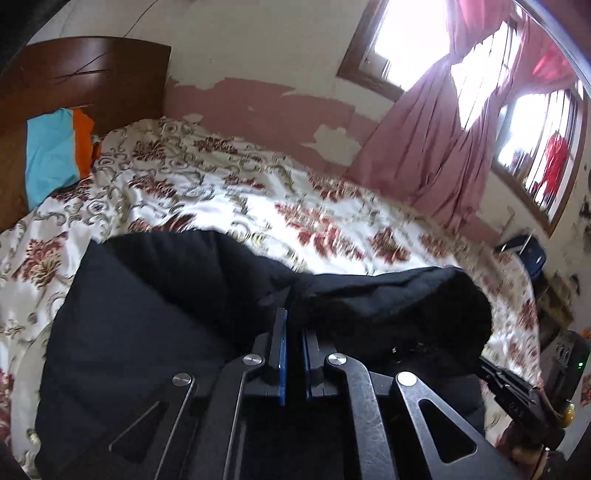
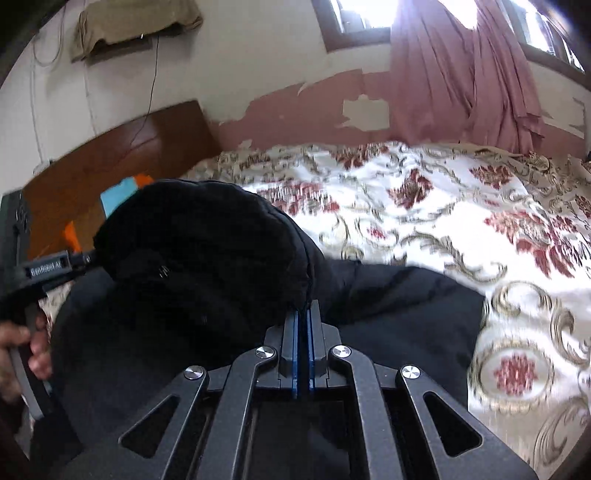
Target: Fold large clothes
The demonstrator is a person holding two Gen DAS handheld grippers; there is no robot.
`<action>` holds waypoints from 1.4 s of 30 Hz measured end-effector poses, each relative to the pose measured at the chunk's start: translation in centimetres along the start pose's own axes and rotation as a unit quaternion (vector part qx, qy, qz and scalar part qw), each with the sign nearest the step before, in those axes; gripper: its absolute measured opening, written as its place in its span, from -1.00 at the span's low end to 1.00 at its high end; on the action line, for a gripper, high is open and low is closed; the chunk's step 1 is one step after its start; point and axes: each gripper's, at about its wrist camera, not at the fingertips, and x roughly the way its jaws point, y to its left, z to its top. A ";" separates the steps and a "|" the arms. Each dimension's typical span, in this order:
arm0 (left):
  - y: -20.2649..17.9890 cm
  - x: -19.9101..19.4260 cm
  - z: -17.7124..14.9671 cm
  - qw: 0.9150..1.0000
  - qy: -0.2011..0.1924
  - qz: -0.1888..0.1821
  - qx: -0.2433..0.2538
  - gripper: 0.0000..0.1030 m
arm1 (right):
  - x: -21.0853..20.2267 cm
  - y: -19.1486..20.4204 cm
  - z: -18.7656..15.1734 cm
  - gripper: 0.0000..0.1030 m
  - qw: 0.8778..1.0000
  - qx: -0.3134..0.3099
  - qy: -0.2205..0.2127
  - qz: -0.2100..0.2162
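Note:
A large black padded garment [image 1: 147,325] lies across the floral bedsheet [image 1: 207,184], with a raised fold bunched between the two grippers. My left gripper [image 1: 293,314] is shut, its blue pads pinching the edge of that black fold. In the right wrist view the same garment [image 2: 192,258] humps up on the left. My right gripper [image 2: 304,308] is shut on its seam edge. The other gripper's body [image 1: 517,402] shows at the lower right of the left wrist view. In the right wrist view the left gripper [image 2: 79,258] reaches into the fold, held by a hand [image 2: 33,343].
A wooden headboard [image 1: 92,77] stands at the head of the bed, with blue and orange folded clothes [image 1: 55,151] against it. Pink curtains [image 1: 436,147] hang by the windows [image 1: 406,33] on the far wall. The floral sheet [image 2: 443,221] spreads beyond the garment.

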 end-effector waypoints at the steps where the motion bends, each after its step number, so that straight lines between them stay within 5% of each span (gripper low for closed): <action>1: 0.0 0.3 -0.5 1.000 0.011 0.008 0.004 -0.88 | 0.4 0.0 -0.5 -0.93 1.000 -0.004 0.007 -0.004; 7: 0.7 3.5 -2.8 0.996 0.057 0.052 0.036 -0.88 | 1.6 -0.6 -2.0 -0.93 1.000 -0.004 0.026 0.011; 10: 1.0 3.6 -3.6 0.996 0.049 0.051 0.051 -0.88 | -1.1 -1.5 -0.8 -0.91 0.999 0.014 -0.015 0.039; 16: 1.4 3.4 -4.3 0.997 0.037 0.037 0.059 -0.88 | -3.7 -0.8 4.9 -0.88 0.995 0.000 -0.097 0.026; 20: 1.4 3.3 -4.5 0.997 0.035 0.033 0.059 -0.88 | 0.2 0.4 7.8 -0.88 0.998 0.031 -0.028 0.051; 24: 1.4 3.0 -4.5 0.997 0.035 0.026 0.065 -0.88 | 4.1 0.3 6.3 -0.88 0.995 0.053 0.059 0.056; 32: 1.5 -0.9 -4.4 0.994 -0.024 -0.062 0.082 -0.80 | 5.0 0.7 2.3 -0.88 0.993 0.019 0.077 0.083; 39: -1.3 -3.6 -2.4 0.983 -0.087 -0.128 0.099 -0.80 | 5.4 0.7 0.9 -0.88 0.991 0.011 0.088 0.098; 42: -3.7 -3.1 -1.4 0.980 -0.079 -0.136 0.120 -0.80 | 5.7 0.7 0.6 -0.88 0.991 0.010 0.091 0.100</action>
